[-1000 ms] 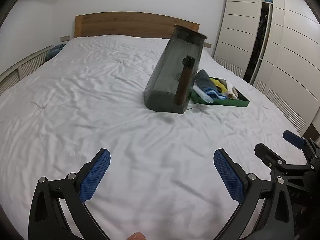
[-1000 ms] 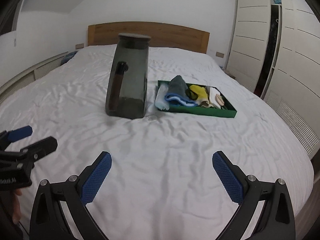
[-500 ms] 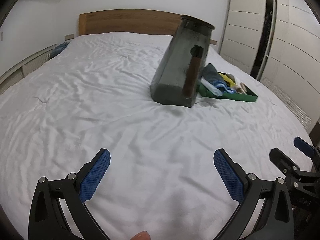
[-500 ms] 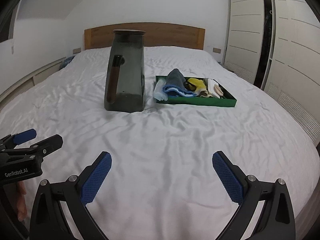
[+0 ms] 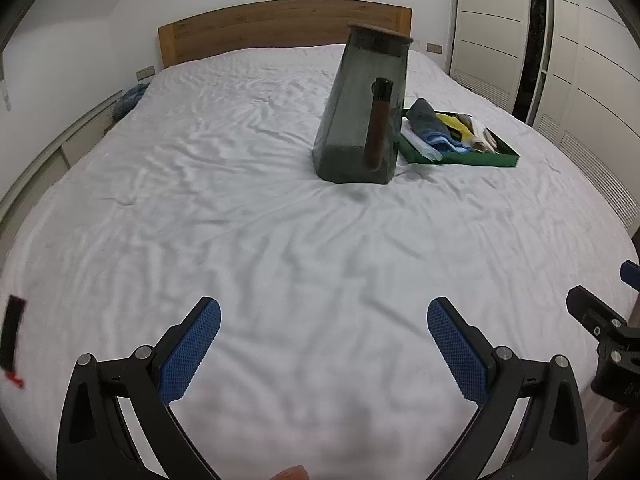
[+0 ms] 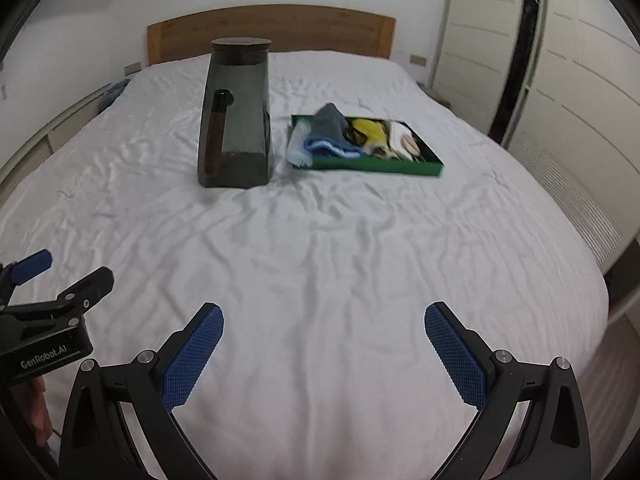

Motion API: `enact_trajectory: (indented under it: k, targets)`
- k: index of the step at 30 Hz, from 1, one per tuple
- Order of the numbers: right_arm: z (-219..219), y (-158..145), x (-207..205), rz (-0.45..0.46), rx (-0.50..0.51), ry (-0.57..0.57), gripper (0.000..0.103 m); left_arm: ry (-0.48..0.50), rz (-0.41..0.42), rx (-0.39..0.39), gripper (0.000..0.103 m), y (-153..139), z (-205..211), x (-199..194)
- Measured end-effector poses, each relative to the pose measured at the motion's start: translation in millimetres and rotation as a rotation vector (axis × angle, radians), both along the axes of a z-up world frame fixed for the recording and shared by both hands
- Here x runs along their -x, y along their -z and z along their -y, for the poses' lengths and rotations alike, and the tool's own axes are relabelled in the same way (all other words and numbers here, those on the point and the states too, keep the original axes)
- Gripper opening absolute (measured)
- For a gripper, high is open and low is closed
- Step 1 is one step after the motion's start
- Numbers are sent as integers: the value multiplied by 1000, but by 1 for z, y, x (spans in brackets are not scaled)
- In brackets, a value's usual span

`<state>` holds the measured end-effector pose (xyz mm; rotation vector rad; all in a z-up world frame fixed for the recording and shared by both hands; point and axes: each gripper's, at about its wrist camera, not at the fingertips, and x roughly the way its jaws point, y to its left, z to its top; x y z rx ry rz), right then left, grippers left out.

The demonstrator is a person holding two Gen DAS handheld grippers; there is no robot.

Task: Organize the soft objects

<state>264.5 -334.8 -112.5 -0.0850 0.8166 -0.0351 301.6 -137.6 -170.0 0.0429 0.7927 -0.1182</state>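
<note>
A green tray [image 6: 376, 165] [image 5: 464, 157] lies on the white bed, filled with soft cloths: grey, blue, yellow and white ones [image 6: 332, 124]. A tall dark smoky container [image 6: 236, 120] [image 5: 366, 112] with a wooden lid and brown handle stands just left of the tray. My left gripper [image 5: 324, 344] is open and empty over the near part of the bed. My right gripper [image 6: 324, 344] is open and empty, also near the foot of the bed. Each gripper shows at the edge of the other's view.
The white bed sheet [image 6: 320, 240] is wrinkled. A wooden headboard [image 6: 272, 28] is at the far end. White wardrobe doors [image 6: 580, 60] line the right side. A blue cloth [image 5: 130, 98] lies by the bed's far left corner.
Both grippers have pulled back and risen, so the container and tray look farther away. The left view has swung right. Both grippers stay open.
</note>
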Motion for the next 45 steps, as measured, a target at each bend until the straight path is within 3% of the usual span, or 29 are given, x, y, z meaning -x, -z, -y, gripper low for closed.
enact_trajectory:
  k: [11, 18, 25, 29, 36, 45]
  targets:
    - [-32, -91, 140, 2, 7, -47, 103, -34, 57, -84, 102, -98, -51, 158]
    - [-43, -121, 242, 53, -20, -112, 103, -43, 87, -97, 102, -125, -73, 243]
    - [-30, -145, 331, 109, -7, -123, 103, -62, 111, -123, 102, -136, -93, 288]
    - [-27, -154, 355, 118, -4, -119, 103, -70, 118, -117, 102, -139, -100, 299]
    - [-31, -158, 359, 119, -16, -121, 103, -73, 122, -120, 102, -140, -105, 301]
    - [-30, -154, 318, 101, -23, -126, 103, -59, 97, -118, 102, -133, -102, 293]
